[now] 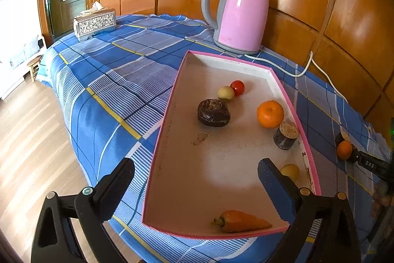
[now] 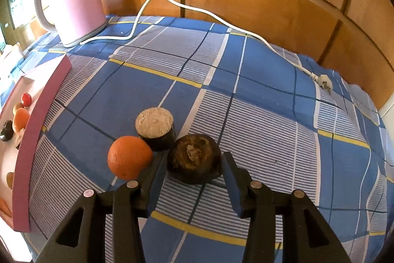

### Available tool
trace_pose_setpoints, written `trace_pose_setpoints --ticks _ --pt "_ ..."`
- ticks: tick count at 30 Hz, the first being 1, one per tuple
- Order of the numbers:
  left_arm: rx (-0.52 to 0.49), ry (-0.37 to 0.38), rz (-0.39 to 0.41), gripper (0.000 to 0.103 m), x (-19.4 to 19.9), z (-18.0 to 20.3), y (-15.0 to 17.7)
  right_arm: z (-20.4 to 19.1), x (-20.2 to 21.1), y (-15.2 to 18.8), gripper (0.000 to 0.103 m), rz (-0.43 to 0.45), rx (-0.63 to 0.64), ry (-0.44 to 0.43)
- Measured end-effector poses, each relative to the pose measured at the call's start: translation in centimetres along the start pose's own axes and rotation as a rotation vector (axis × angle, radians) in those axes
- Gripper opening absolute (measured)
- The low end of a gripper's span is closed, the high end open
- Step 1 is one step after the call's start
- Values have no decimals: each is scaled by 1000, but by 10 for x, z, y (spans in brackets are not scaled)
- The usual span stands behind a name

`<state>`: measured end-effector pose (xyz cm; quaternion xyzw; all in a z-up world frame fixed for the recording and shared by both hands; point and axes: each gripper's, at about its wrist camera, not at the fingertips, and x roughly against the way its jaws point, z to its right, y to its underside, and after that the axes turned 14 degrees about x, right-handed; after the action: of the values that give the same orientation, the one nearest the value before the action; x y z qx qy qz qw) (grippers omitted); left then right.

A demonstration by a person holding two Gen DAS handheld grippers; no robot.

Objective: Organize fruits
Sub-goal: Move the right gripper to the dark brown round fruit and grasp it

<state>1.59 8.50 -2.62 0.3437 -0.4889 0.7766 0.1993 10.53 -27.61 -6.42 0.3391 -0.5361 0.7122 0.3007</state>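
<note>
Right claw [image 2: 194, 173] straddles the dark round fruit [image 2: 195, 159] on the table beside the orange [image 2: 129, 156], jaws apart and not yet pinching, left claw [image 1: 197, 179] apart over the pink tray [image 1: 293, 100], so center, squeeze gently, avoid nudging neighbors.
</note>
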Motion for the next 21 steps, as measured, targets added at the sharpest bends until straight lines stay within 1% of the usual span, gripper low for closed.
trace_pose_setpoints --ticks 6,8,10,11,13,16,18,20,21 --pt "-11 0 -1 101 1 2 2 6 7 11 43 24 -43 -5" --pt "-16 2 -3 101 1 4 3 11 13 18 29 38 -75 -13" --pt "-21 4 -10 101 1 5 5 15 19 23 23 48 -96 -21" --pt "-22 5 -13 101 1 5 5 15 21 25 21 45 -94 -25" --pt "-25 7 -12 101 3 6 7 14 22 28 21 44 -84 -22" --pt "-34 15 -6 101 5 8 7 17 22 32 21 45 -102 -45" --pt "-34 15 -5 102 6 8 8 21 22 33 26 42 -119 -57" --pt "-24 12 -13 102 4 7 8 23 22 33 36 37 -122 -55" --pt "-15 8 -20 102 2 5 8 24 22 33 38 36 -125 -60"
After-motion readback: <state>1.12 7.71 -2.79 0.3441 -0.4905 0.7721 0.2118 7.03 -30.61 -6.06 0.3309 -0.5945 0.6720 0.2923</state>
